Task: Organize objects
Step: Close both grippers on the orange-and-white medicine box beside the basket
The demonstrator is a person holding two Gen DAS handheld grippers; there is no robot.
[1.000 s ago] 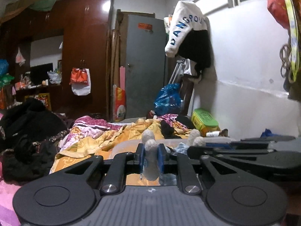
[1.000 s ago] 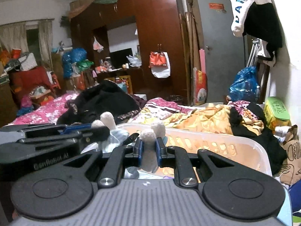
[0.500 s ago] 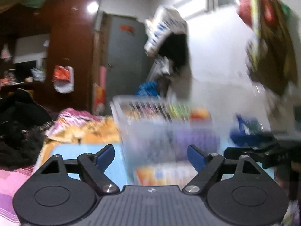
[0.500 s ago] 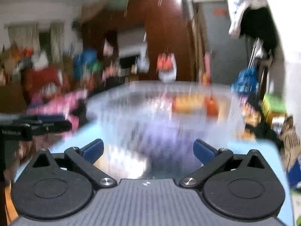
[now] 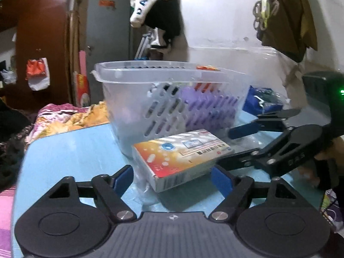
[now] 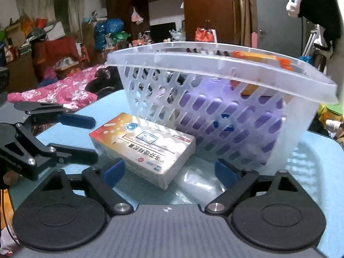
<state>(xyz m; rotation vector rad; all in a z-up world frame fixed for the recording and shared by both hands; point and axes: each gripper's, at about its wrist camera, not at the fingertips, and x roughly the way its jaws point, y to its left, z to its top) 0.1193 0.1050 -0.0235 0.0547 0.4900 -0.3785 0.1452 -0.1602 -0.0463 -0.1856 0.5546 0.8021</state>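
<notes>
- The step in hand looks like the approach to a pickup: the medicine box [image 5: 182, 157] lies flat on the light blue table [image 5: 71, 150], not yet put away, and both tools point at it.
- The left gripper [image 5: 172, 177] is wide open and holds nothing; its blue pads [image 5: 123, 177] stand on both sides of the near end of the box, without touching it as far as I can tell.
- The right gripper [image 6: 169, 172] is also wide open and empty; the near corner of the box lies between its fingers, closer to the left one.
- The box rests just in front of the laundry-style basket [image 6: 215, 99], very near its wall; I cannot tell if they touch.
- The next move, in my judgement, calls for one gripper to close across the narrow sides of the box, lift it over the rim and release it inside the basket.
- The box is a rectangular cardboard carton, glossy, with orange and white print and sharp edges; it should hold its shape under a light squeeze.
- The basket is translucent plastic with slotted walls and a wide smooth rim; a purple object [image 6: 225, 111] and an orange one [image 6: 258, 58] show inside.
- A thin clear plastic film [image 5: 146, 189] lies wrinkled under the near end of the box, and it may slide.
</notes>
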